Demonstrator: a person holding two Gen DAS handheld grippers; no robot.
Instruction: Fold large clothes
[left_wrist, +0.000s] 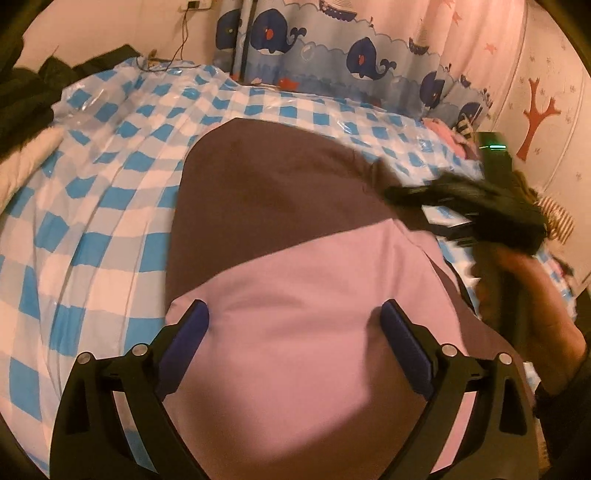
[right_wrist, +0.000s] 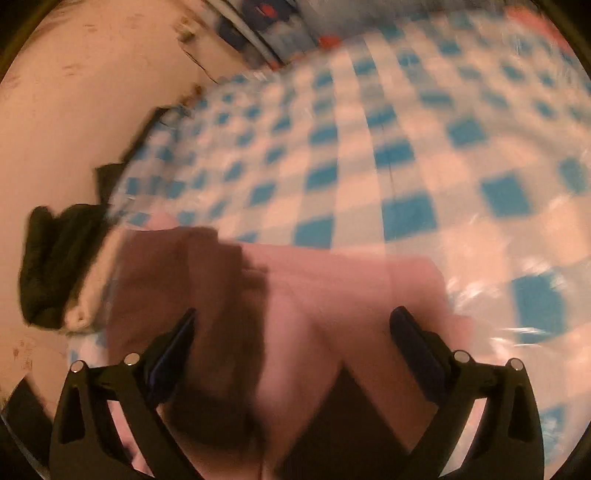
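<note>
Left gripper (left_wrist: 293, 325), fingers spread wide and empty, above the pink half of the garment (left_wrist: 303, 332); the brown half (left_wrist: 266, 184) extends toward the bed's (left_wrist: 92, 229) far edge. The garment lies on the checked cover near the bed's near edge, its lower part cut off by the frame. Right gripper (right_wrist: 291, 332), fingers likewise apart and holding nothing; its view is motion-blurred, so the folds are hard to make out. Dark clothes (right_wrist: 51, 266) sit at the bed's left edge, whale curtain (left_wrist: 332, 55) beyond.
</note>
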